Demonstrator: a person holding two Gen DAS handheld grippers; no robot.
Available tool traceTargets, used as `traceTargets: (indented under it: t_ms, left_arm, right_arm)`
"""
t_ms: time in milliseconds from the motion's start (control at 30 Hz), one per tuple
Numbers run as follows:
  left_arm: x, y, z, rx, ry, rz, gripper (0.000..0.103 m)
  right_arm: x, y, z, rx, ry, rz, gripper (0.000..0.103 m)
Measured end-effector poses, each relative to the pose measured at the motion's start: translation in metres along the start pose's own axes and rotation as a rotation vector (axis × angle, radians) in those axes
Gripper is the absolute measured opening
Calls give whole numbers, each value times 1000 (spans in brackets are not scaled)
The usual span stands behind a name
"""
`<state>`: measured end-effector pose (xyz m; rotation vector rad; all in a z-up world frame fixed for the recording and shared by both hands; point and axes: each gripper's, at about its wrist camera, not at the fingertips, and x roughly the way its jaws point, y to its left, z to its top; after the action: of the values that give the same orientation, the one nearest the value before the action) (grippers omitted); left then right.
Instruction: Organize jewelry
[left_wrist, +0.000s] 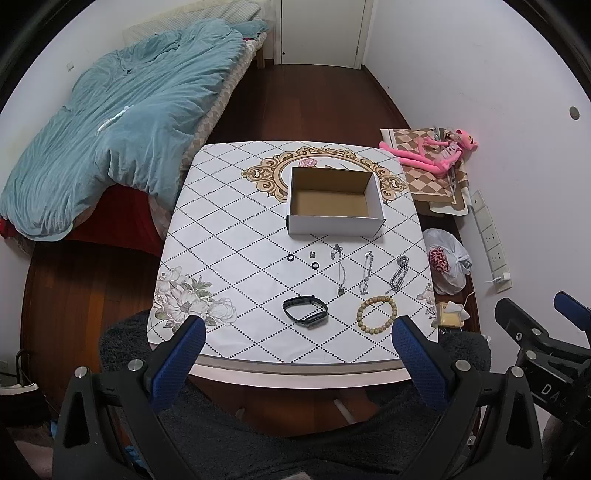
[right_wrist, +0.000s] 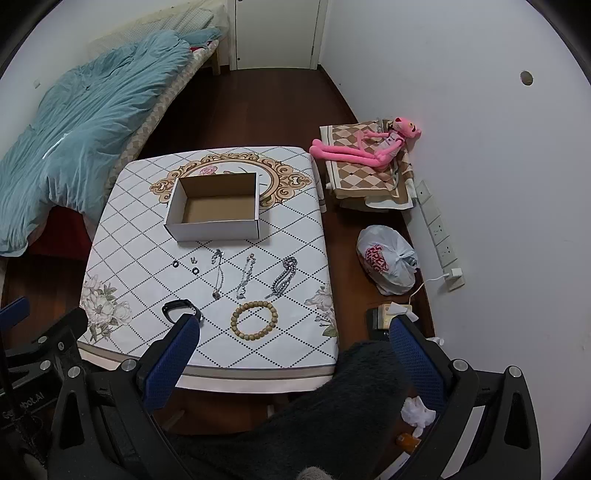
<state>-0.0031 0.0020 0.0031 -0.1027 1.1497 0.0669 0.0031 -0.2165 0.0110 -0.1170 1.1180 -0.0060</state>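
An open cardboard box (left_wrist: 334, 221) (right_wrist: 218, 225) stands empty on the white patterned table (left_wrist: 229, 258) (right_wrist: 140, 258). In front of it lie two black rings (left_wrist: 291, 257), a small earring (left_wrist: 312, 254), a thin necklace (left_wrist: 340, 269) (right_wrist: 218, 275), a silver bracelet (left_wrist: 366, 271) (right_wrist: 246, 275) and a thick chain (left_wrist: 398, 274) (right_wrist: 284, 277). Nearer lie a black smart band (left_wrist: 306, 311) (right_wrist: 173, 309) and a wooden bead bracelet (left_wrist: 376, 311) (right_wrist: 254, 318). My left gripper (left_wrist: 299, 347) is open above the table's near edge. My right gripper (right_wrist: 295, 350) is open over the table's near right corner.
A bed with a teal duvet (left_wrist: 110, 129) stands left of the table. A pink plush toy (left_wrist: 436, 151) lies on a checked cushion at the right wall. A white plastic bag (right_wrist: 388, 258) and a power strip (right_wrist: 439, 236) are on the floor to the right.
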Motion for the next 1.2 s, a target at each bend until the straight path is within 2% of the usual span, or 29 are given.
traceTargets:
  t_ms: [1200]
  left_arm:
    - [3, -4, 4, 17, -14, 2, 103]
  right_arm:
    - [1, 2, -2, 0, 12, 4, 103]
